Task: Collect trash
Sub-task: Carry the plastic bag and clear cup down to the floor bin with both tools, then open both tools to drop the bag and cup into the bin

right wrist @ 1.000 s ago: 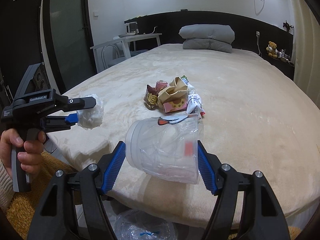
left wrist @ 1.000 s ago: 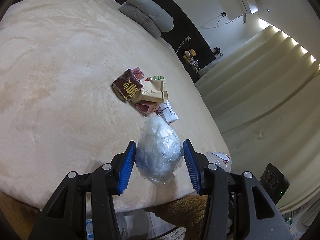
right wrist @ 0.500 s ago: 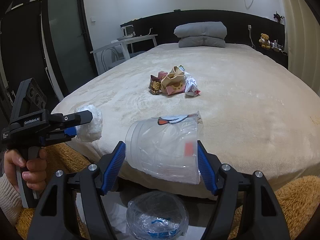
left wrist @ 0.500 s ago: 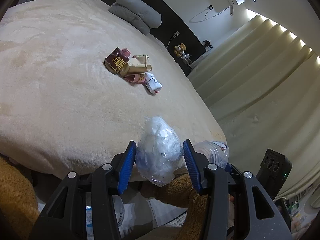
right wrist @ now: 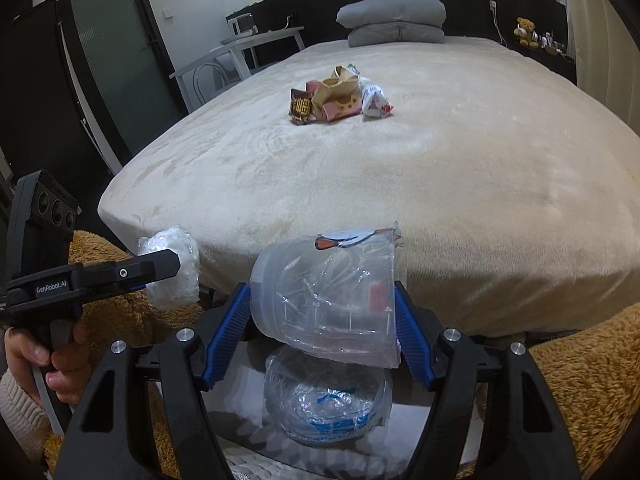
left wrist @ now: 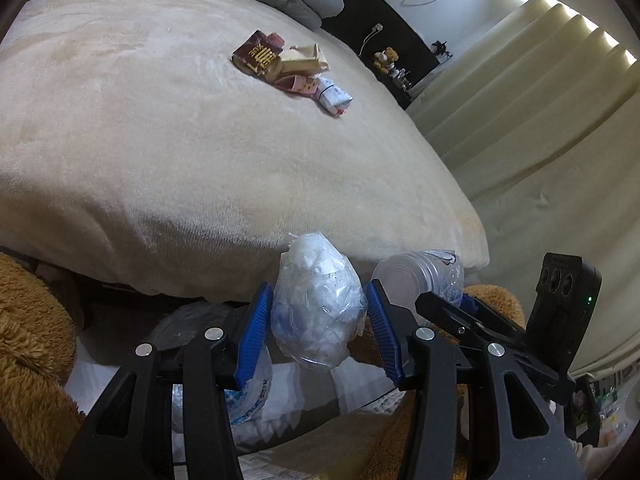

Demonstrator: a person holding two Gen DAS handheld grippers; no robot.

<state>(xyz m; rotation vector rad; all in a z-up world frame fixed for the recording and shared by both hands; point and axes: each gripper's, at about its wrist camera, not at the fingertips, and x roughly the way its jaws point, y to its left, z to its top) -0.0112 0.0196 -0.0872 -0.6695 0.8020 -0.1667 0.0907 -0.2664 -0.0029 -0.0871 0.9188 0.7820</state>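
My left gripper (left wrist: 319,314) is shut on a crumpled clear plastic bag (left wrist: 316,304), held past the foot edge of the bed; the bag also shows in the right wrist view (right wrist: 172,268). My right gripper (right wrist: 322,312) is shut on a clear plastic cup (right wrist: 328,300), which also shows in the left wrist view (left wrist: 420,276). A pile of wrappers and cartons (right wrist: 340,94) lies on the middle of the beige bed (right wrist: 440,160); the pile also shows in the left wrist view (left wrist: 292,68). Below the cup sits another crushed clear plastic container (right wrist: 328,400) over a white-lined opening.
Brown fluffy rug (right wrist: 580,380) lies on both sides below the bed. Grey pillows (right wrist: 392,20) sit at the headboard. A white desk and chair (right wrist: 240,56) stand left of the bed. Curtains (left wrist: 540,120) hang on the right. A teddy bear (right wrist: 526,32) sits on a shelf.
Both grippers have pulled back from the bed and dropped lower, past its foot edge, still holding the bag and the cup. The crushed container below has come into fuller view.
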